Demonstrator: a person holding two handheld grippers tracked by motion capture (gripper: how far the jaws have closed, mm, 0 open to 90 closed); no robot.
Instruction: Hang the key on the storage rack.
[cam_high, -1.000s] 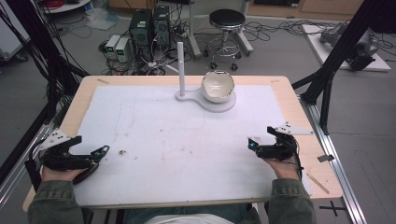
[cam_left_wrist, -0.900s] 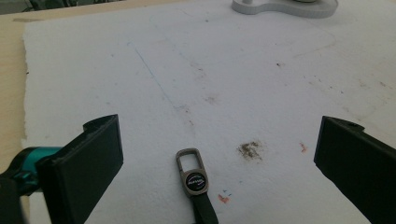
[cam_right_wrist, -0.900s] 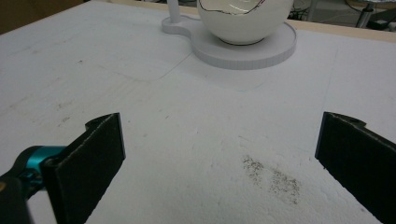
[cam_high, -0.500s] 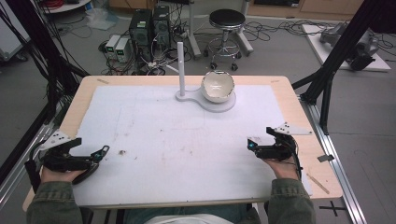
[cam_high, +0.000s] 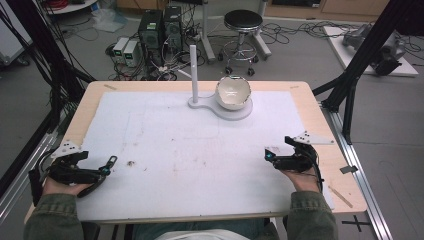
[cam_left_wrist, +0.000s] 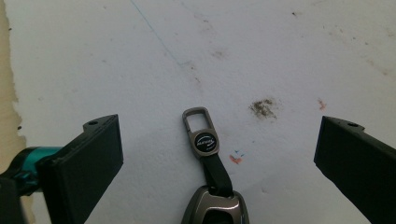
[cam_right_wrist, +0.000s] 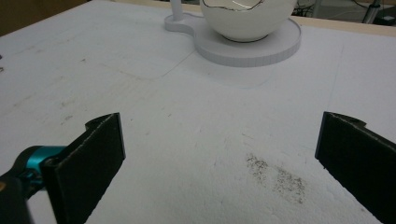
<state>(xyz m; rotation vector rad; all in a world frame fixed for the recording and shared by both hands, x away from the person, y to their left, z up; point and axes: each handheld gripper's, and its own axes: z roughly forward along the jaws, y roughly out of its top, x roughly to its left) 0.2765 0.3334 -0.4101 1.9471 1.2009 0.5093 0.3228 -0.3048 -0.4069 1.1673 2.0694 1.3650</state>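
**Key fob waiting between my open left jaws**

The key fob (cam_left_wrist: 215, 205), grey metal with a black strap and clasp, lies flat on the white mat (cam_high: 200, 145), near its left front corner, between my left gripper's (cam_left_wrist: 215, 154) wide-open jaws. Nothing has shifted over the last second, so I judge the grasp has not begun. My right gripper (cam_right_wrist: 219, 158), also open and empty, rests well apart, facing the white bowl (cam_right_wrist: 247, 18) on its stand (cam_right_wrist: 261, 49).
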